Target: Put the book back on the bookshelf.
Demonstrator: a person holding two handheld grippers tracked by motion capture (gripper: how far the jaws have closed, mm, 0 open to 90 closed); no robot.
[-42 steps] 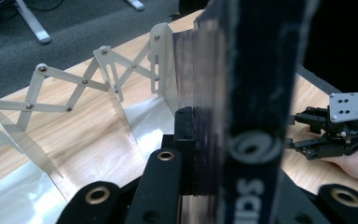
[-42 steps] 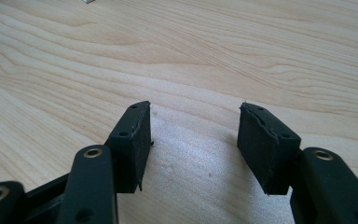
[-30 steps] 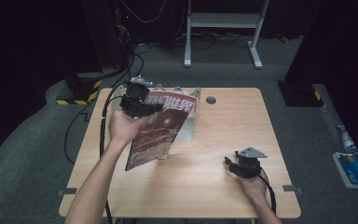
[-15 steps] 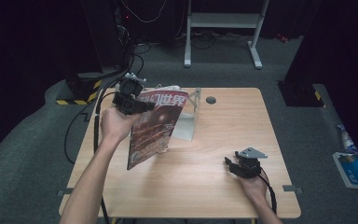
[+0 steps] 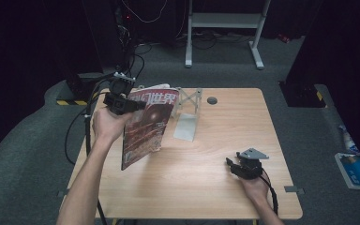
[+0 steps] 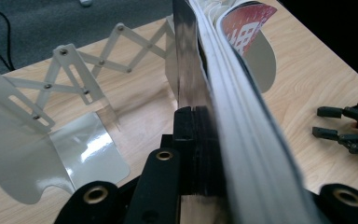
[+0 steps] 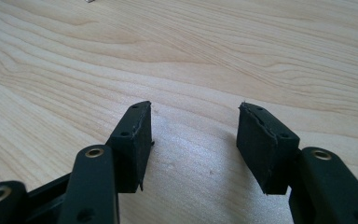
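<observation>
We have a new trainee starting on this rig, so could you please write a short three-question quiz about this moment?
1. True or false: the left gripper is clamped on the magazine.
2. How do the right gripper's jaws stand? A. shut on a pen B. open over bare table C. shut on the magazine
3. Fill in: behind the magazine on the table stands a pale expandable book ____.

Key
1. True: the left gripper view shows its jaws pinching the magazine's edge, and the magazine is lifted and tilted.
2. B: nothing lies between them.
3. rack
</observation>
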